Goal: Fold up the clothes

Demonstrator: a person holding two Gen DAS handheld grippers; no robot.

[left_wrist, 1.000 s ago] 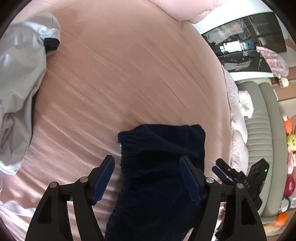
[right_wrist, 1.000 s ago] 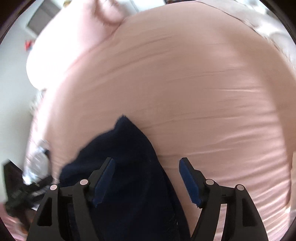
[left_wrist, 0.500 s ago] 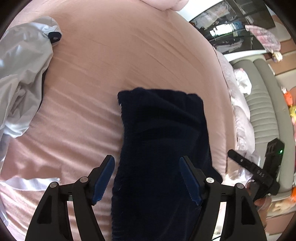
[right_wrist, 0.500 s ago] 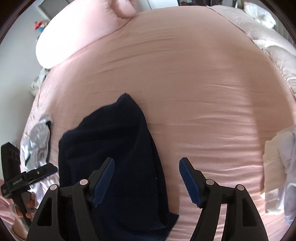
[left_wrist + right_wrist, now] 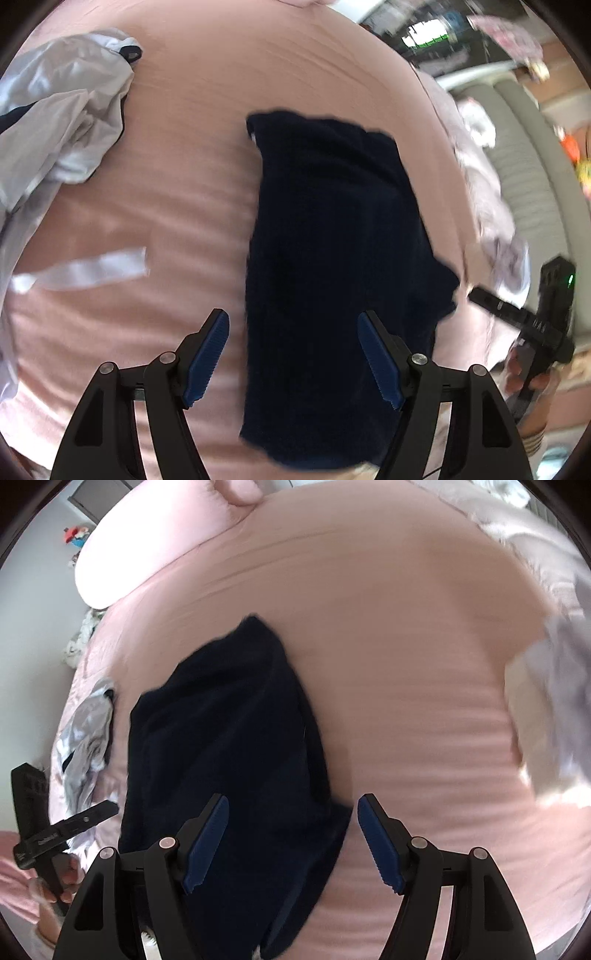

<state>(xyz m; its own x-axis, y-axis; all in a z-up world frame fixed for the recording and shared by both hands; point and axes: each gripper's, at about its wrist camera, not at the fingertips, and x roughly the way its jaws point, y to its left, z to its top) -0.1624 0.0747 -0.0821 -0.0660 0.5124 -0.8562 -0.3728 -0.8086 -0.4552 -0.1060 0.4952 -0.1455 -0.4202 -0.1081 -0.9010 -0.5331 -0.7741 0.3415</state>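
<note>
We see the left gripper spread and empty, low in its frame. The right gripper is likewise spread, gripping nothing. The navy garment lies folded on the pink bed, frame centre. A grey garment lies crumpled at upper left.

both wrist views look steeply down, sharing the dark garment.
</note>
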